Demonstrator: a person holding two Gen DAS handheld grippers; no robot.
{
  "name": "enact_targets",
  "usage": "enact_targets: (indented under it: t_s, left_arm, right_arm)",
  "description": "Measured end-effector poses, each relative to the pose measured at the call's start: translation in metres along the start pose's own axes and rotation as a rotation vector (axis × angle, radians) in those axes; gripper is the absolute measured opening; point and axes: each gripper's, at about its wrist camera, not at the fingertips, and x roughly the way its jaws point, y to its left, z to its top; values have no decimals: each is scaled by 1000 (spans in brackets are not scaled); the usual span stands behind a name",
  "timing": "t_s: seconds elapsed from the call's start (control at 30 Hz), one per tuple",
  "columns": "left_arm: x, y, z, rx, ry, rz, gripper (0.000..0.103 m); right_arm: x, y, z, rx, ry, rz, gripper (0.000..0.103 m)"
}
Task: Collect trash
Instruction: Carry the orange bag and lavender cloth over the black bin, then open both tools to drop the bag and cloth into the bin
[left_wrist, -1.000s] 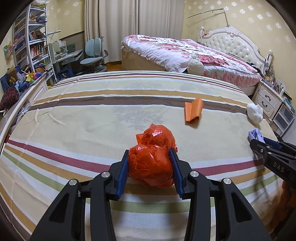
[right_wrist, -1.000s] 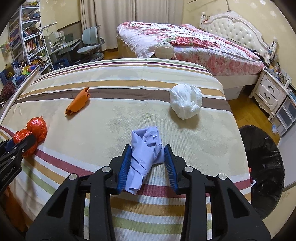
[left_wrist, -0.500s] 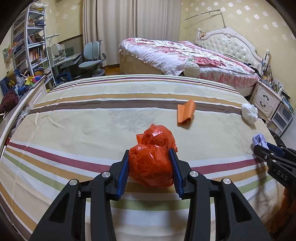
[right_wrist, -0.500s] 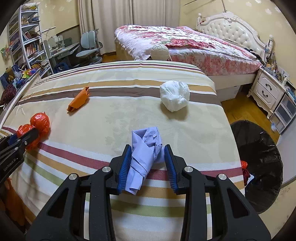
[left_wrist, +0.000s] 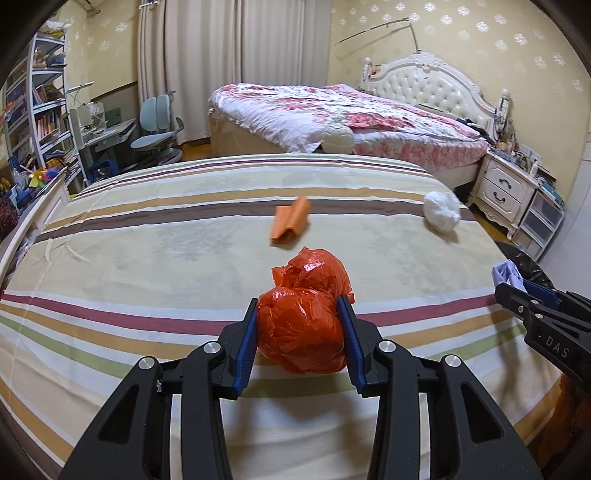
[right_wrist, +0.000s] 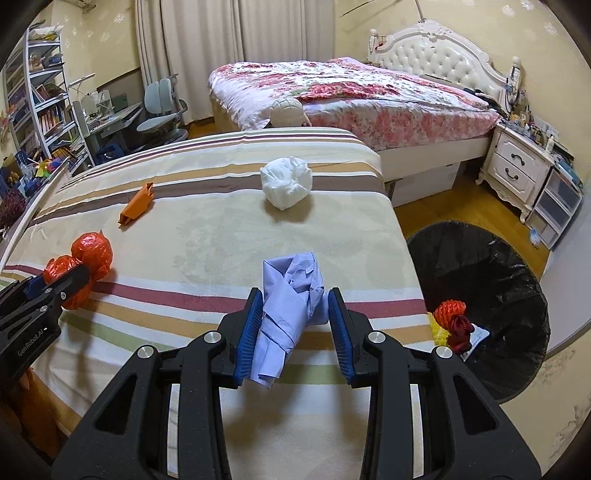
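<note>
My left gripper (left_wrist: 299, 310) is shut on a crumpled red plastic bag (left_wrist: 301, 317) and holds it above the striped bed (left_wrist: 147, 258). My right gripper (right_wrist: 294, 306) is shut on a crumpled pale blue paper (right_wrist: 290, 295) near the bed's right edge. A folded orange paper (left_wrist: 290, 223) and a white crumpled bag (left_wrist: 441, 216) lie on the bed farther off; both also show in the right wrist view, the orange paper (right_wrist: 136, 205) and the white bag (right_wrist: 286, 182). A black-lined trash bin (right_wrist: 480, 295) stands on the floor to the right, with red and yellow trash (right_wrist: 450, 321) inside.
A second bed with a floral cover (right_wrist: 351, 92) stands behind. A white nightstand (right_wrist: 517, 173) is at the right. A desk, blue chair (left_wrist: 159, 125) and bookshelves (left_wrist: 33, 110) line the left wall. A round pale ball (right_wrist: 286, 110) sits between the beds.
Both grippers have lifted and swung right with their loads. The trash bin has come further into the right wrist view.
</note>
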Motion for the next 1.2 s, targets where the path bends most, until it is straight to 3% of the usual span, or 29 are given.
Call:
enact_targets:
  t_s: [0.3, 0.87, 1.2]
  left_arm:
    - [-3, -51, 5, 54, -22, -74, 41]
    - [7, -184, 33, 208, -92, -234, 41]
    - [36, -232, 49, 247, -85, -251, 41]
  right_arm:
    - [-23, -42, -6, 58, -47, -56, 36]
    - [-34, -139, 0, 176, -106, -205, 36]
    - [-15, -182, 7, 218, -114, -274, 36]
